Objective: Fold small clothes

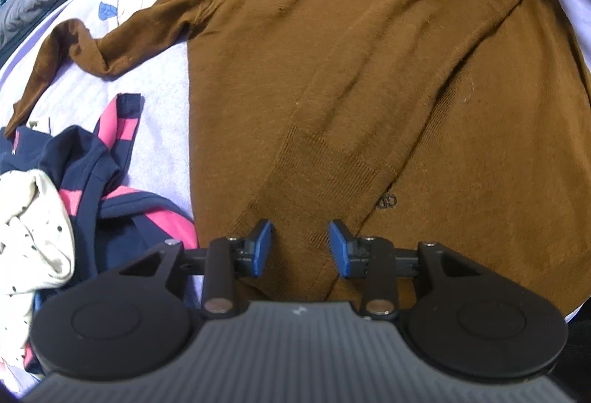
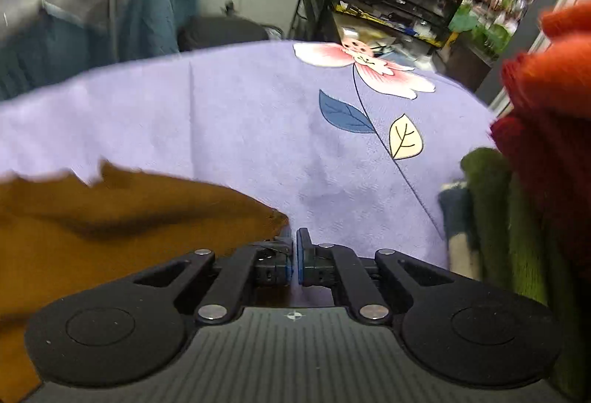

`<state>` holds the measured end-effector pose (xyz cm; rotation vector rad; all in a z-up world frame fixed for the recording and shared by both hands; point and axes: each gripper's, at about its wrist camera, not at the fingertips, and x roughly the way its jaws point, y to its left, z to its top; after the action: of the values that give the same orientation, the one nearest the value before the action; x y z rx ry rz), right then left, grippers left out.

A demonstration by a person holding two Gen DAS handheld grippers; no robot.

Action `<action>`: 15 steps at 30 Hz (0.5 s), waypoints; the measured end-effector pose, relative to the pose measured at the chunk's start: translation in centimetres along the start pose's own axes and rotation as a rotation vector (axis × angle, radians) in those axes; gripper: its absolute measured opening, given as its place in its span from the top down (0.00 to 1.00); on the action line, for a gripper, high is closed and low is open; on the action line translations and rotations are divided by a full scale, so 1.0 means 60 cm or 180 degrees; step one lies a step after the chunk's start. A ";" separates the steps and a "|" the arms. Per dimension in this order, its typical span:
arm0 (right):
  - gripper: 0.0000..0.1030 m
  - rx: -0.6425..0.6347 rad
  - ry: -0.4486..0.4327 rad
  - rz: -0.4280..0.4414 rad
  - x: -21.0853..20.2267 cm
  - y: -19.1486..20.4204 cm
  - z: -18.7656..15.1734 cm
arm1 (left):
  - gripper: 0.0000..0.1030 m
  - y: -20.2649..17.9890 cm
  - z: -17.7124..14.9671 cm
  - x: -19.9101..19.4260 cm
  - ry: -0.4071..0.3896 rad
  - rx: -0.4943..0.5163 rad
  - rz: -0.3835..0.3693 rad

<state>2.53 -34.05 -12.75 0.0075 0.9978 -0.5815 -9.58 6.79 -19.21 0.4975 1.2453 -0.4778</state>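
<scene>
Sweater [image 1: 369, 78] — one brown knit garment — lies spread flat on the lilac floral cloth [image 2: 258, 115] that covers the tabletop. Left of the sweater sits one heap of other clothes: a navy-and-pink striped garment [image 1: 110, 188] with a cream dotted piece [image 1: 33, 229] on top of it. Beyond the sweater's far-right side, in the right wrist view, a stack of folded items [image 2: 517, 203] shows green, dark blue and red layers; how many pieces it holds cannot be told.

The sweater is a fine, plain knit with ribbed cuffs and a small embroidered logo [image 1: 386, 201] near its lower part. One sleeve is folded across the body, its ribbed cuff [image 1: 314, 181] lying on the front panel; the other sleeve [image 1: 74, 48] trails out to the left over the cloth, kinked at the elbow.

Two hand-held grippers are in view. The left hand-held gripper [image 1: 301, 248] hovers low over the folded sleeve's cuff, its blue pads [image 1: 264, 246] spread wide apart with nothing between them. The right hand-held gripper [image 2: 295, 260] sits at the sweater's edge, jaws nearly closed — brown fabric reaches right up to the left pad, but whether any is pinched between the pads cannot be told.
</scene>
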 end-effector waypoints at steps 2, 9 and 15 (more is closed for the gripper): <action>0.78 0.0328 -0.0207 0.0278 -0.035 -0.021 -0.015 | 0.61 0.001 0.001 0.001 0.0007 0.0032 0.0026; 0.38 -0.0195 -0.0515 0.0871 -0.155 -0.060 -0.116 | 0.55 0.010 -0.001 0.004 -0.0012 0.0048 0.0009; 0.37 -0.0730 -0.0302 0.0937 -0.179 -0.074 -0.192 | 0.53 0.013 -0.005 0.003 -0.0057 0.0013 0.0002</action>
<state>-12.93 -29.85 -9.52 -0.0748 0.9447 -0.1947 -9.34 7.57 -19.39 0.4960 1.2274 -0.4833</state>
